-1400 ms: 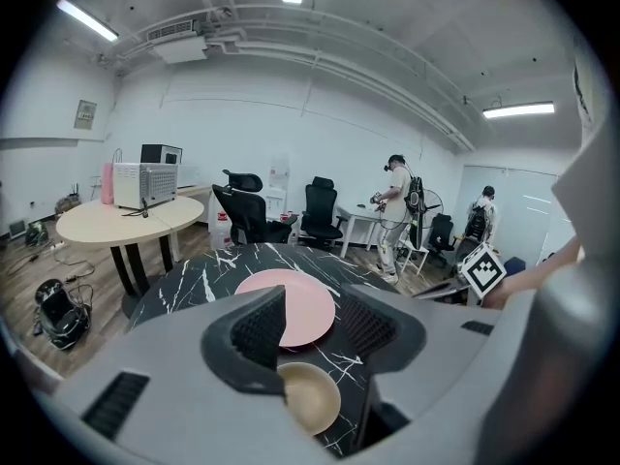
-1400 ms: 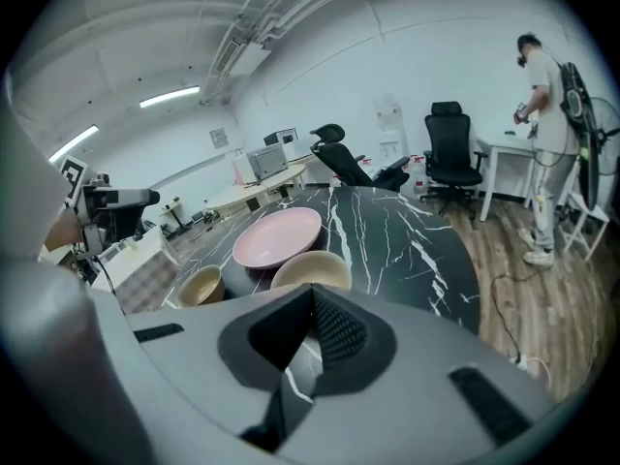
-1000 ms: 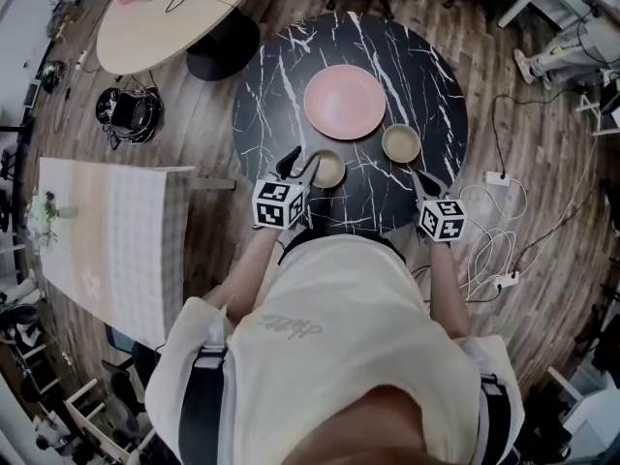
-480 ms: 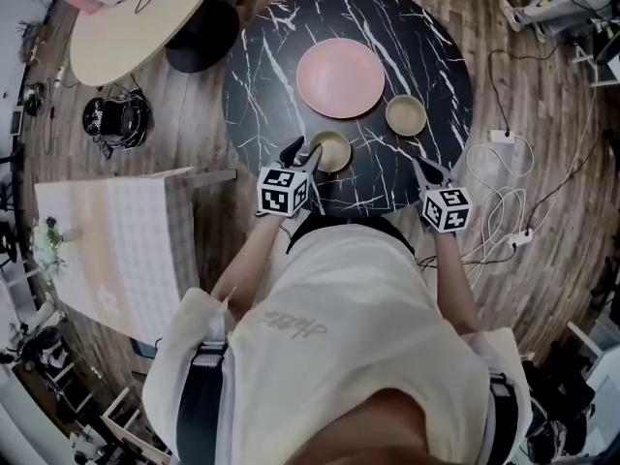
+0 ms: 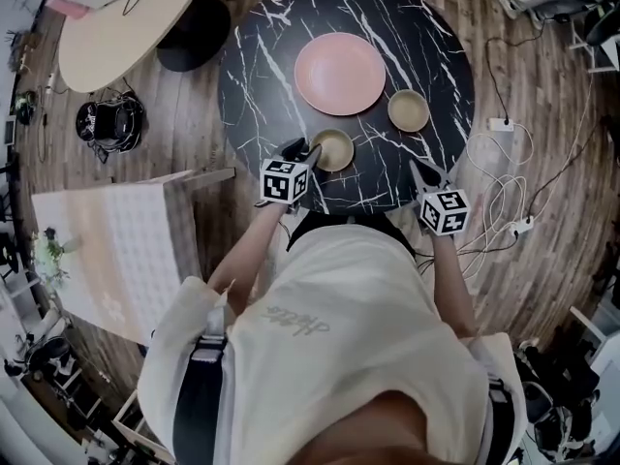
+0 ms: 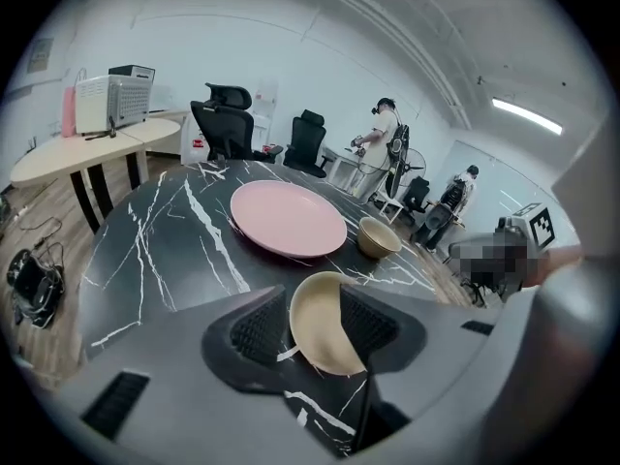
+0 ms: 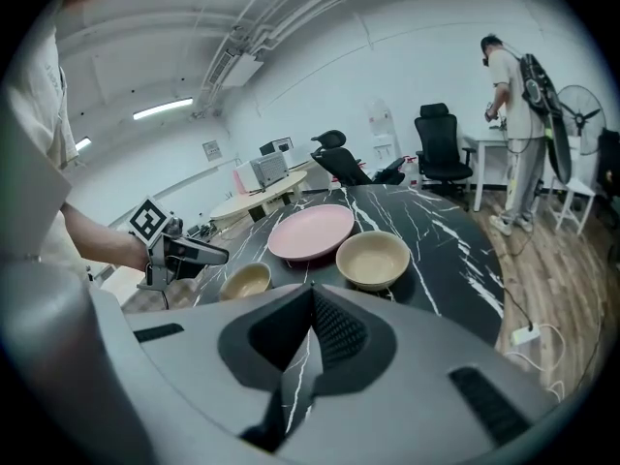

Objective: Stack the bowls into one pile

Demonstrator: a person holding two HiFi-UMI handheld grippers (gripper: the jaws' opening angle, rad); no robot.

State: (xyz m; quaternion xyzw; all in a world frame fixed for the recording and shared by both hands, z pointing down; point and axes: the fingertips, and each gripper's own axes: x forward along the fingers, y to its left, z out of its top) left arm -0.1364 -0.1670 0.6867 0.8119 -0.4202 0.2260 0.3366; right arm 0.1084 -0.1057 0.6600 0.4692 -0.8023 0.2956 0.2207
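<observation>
Lower now, the left claw (image 5: 302,150) sits open around the near bowl's (image 5: 336,151) rim on the desk (image 5: 262,76). The right claw (image 5: 418,170) is closed and empty. Squeeze the rim tight before lifting.

Near bowl (image 5: 332,149) and far bowl (image 5: 408,110): not stacked.
Both were tan, empty and upright on the black table (image 5: 262,85), standing apart, with the far bowl further back and to the right.

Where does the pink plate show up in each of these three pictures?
Head view: pink plate, top centre.
Left gripper view: pink plate, middle of the picture.
Right gripper view: pink plate, just left of centre.
Shared landmark: the black marble table under it.
</observation>
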